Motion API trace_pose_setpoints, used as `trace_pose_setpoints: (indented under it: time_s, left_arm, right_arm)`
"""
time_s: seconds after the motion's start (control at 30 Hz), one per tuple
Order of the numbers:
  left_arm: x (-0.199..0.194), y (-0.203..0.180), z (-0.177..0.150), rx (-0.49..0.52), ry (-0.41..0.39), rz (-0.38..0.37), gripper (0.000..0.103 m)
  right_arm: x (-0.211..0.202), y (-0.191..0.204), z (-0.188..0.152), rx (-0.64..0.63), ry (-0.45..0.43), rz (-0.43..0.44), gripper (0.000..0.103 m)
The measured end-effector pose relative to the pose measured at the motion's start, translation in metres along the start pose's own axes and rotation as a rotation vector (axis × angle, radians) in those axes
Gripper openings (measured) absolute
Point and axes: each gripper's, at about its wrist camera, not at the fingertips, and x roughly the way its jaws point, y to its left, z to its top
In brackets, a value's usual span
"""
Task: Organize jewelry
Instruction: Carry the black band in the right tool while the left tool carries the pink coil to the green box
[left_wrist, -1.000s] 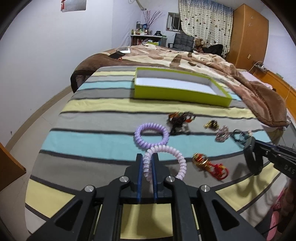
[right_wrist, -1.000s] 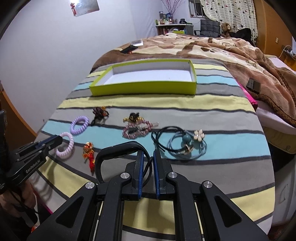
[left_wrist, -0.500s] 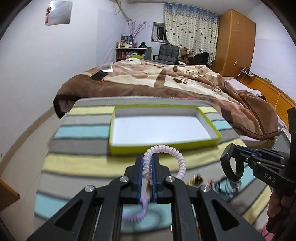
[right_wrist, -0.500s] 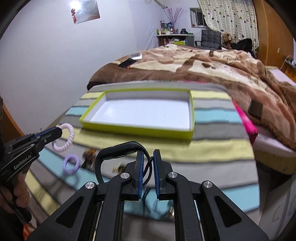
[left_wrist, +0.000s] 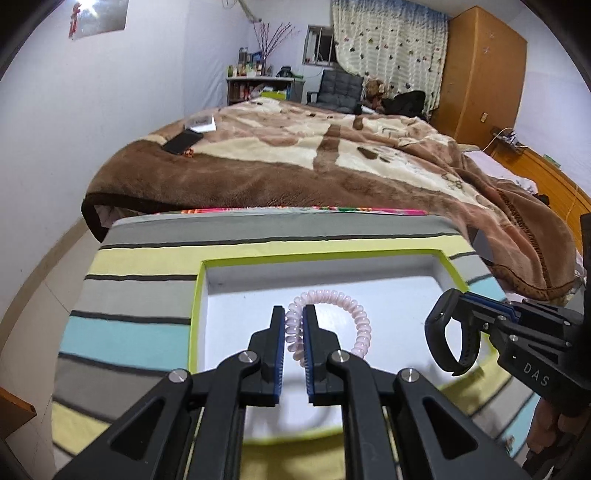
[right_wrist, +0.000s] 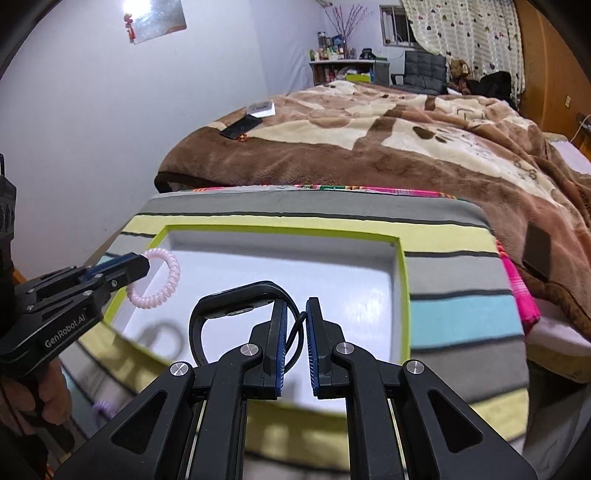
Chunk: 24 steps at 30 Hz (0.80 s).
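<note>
My left gripper (left_wrist: 293, 317) is shut on a pale pink spiral hair tie (left_wrist: 354, 314) and holds it above the white inside of the lime-green tray (left_wrist: 197, 295). My right gripper (right_wrist: 296, 314) holds a black wristband (right_wrist: 221, 306) over the same tray (right_wrist: 403, 280); its jaws stand slightly apart around the strap. Each gripper shows in the other's view: the right one (left_wrist: 458, 299) with the band (left_wrist: 439, 343), the left one (right_wrist: 142, 264) with the pink tie (right_wrist: 168, 284).
The tray lies on a striped cloth (left_wrist: 125, 332) at the foot of a bed with a brown blanket (left_wrist: 295, 162). A purple spiral tie (right_wrist: 101, 408) lies on the cloth at lower left. A phone (right_wrist: 242, 127) and a small box lie on the blanket.
Both grippers have moved forward from the jewelry on the cloth to over the tray, carrying the pink tie and the black band. The right jaws look a little wider than before.
</note>
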Motion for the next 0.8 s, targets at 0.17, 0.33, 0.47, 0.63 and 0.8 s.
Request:
trace_pose_setpoints:
  time_s: [0.17, 0.33, 0.47, 0.63, 0.8]
  left_arm:
    - [0.032, 0.0, 0.008, 0.011, 0.047, 0.025, 0.01]
    - [0.052, 0.002, 0.01, 0.0, 0.074, 0.031, 0.01]
    - [0.061, 0.002, 0.012, -0.003, 0.088, 0.028, 0.01]
    - [0.07, 0.0, 0.012, -0.002, 0.104, 0.031, 0.01]
    - [0.07, 0.003, 0.011, -0.016, 0.11, 0.025, 0.021]
  right_arm:
    - [0.032, -0.011, 0.009, 0.028, 0.052, -0.012, 0.01]
    - [0.055, -0.019, 0.014, 0.055, 0.086, -0.035, 0.01]
    - [0.065, -0.019, 0.019, 0.058, 0.096, -0.047, 0.01]
    - [0.075, -0.021, 0.024, 0.074, 0.107, -0.053, 0.012]
    - [0.074, -0.021, 0.026, 0.085, 0.107, -0.027, 0.016]
